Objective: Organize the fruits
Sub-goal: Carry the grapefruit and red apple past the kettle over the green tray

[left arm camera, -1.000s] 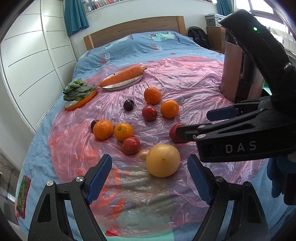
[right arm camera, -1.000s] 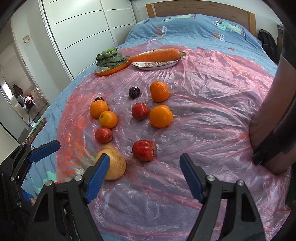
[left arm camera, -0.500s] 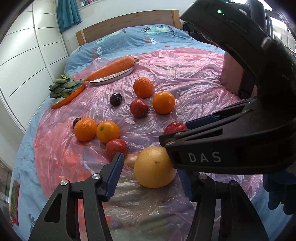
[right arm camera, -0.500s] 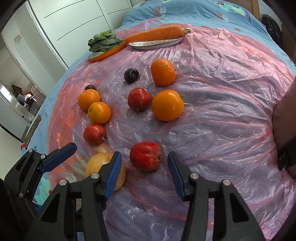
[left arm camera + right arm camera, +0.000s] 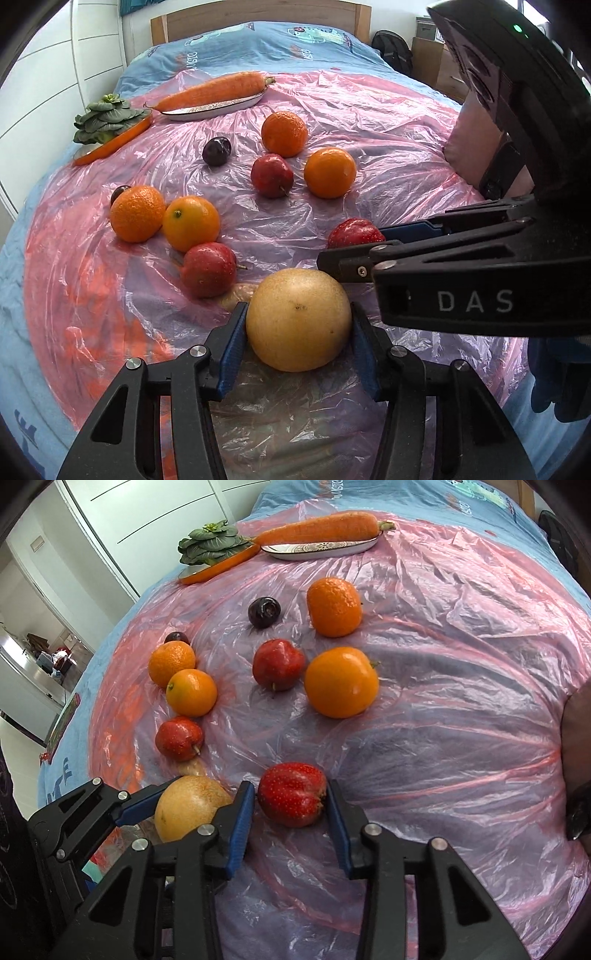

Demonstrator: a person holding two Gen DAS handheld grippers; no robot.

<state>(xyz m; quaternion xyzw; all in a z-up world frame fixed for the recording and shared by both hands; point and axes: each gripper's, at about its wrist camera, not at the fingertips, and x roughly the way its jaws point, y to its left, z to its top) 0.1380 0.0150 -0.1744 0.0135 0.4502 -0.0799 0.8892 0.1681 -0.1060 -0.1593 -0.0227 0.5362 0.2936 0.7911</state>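
On the pink plastic sheet (image 5: 388,122) near you, the yellow grapefruit (image 5: 298,319) sits pinched in your left gripper (image 5: 298,334), whose jaws have just been closing; beside it, your right gripper (image 5: 290,814), likewise closing, clasps the strawberry (image 5: 291,794).

Both grippers are black plastic with blue finger pads (image 5: 232,349) and silver screws. The right gripper (image 5: 354,254) bears white "DAS" lettering and a green light. A blue glove (image 5: 554,380) shows at right.

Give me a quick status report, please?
Left gripper closing, fingers against yellow grapefruit. Right gripper closing around strawberry. Both fruits on the pink sheet. Nothing blocking.
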